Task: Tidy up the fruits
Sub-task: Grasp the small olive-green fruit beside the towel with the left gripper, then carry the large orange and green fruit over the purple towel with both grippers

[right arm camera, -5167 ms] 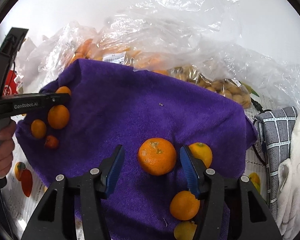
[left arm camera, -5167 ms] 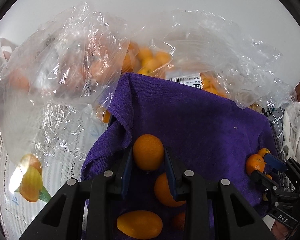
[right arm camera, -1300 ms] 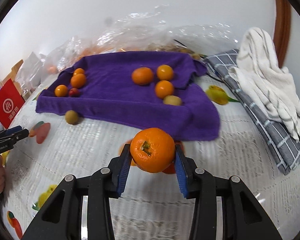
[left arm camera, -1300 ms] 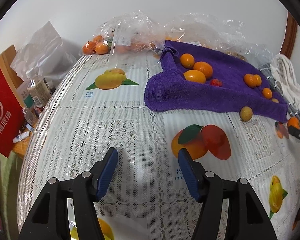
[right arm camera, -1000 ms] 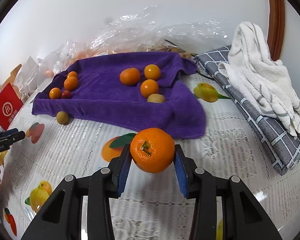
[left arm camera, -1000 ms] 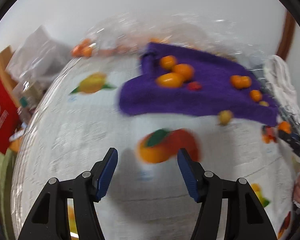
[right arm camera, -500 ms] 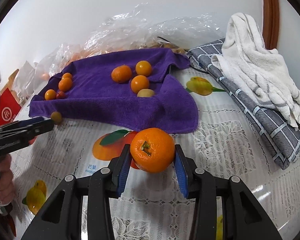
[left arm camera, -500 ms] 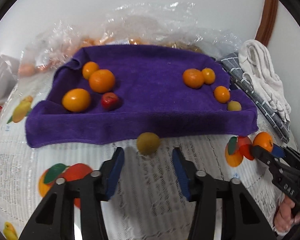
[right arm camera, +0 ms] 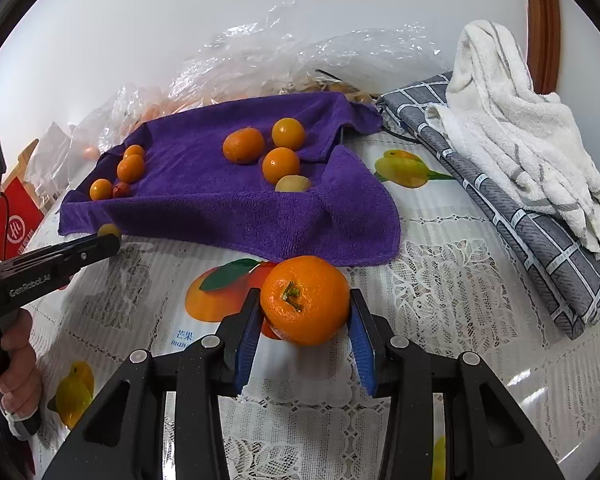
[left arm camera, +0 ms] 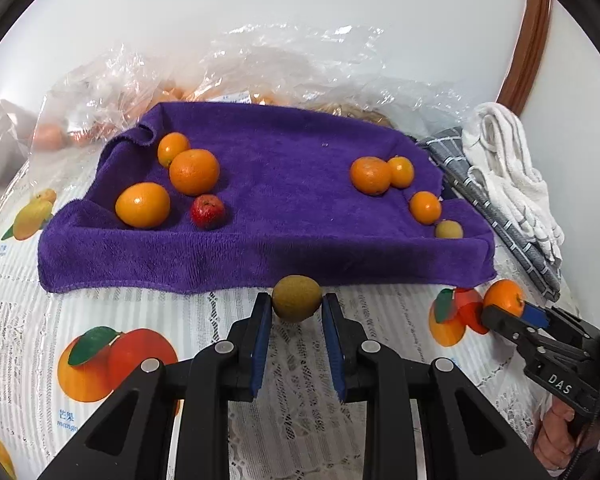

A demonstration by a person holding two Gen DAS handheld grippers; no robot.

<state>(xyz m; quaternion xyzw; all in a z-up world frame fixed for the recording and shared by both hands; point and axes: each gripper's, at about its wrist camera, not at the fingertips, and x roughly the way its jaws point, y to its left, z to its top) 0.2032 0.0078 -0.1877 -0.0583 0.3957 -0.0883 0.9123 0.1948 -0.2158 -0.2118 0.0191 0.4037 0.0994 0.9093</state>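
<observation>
Left claw [left arm camera: 296, 316] clamped on a small greenish-brown fruit [left arm camera: 297, 298], low over the lace-covered bench [left arm camera: 100, 308], just at the near edge of the purple towel [left arm camera: 292, 200]. Right claw [right arm camera: 304, 320] clamped on a large orange [right arm camera: 305, 300], near the towel's right corner. Farther out, two clusters of fruit on the towel. Likely risk: round, smooth fruit squirting from flat pads, rolling across the bench or into sorted clusters.
</observation>
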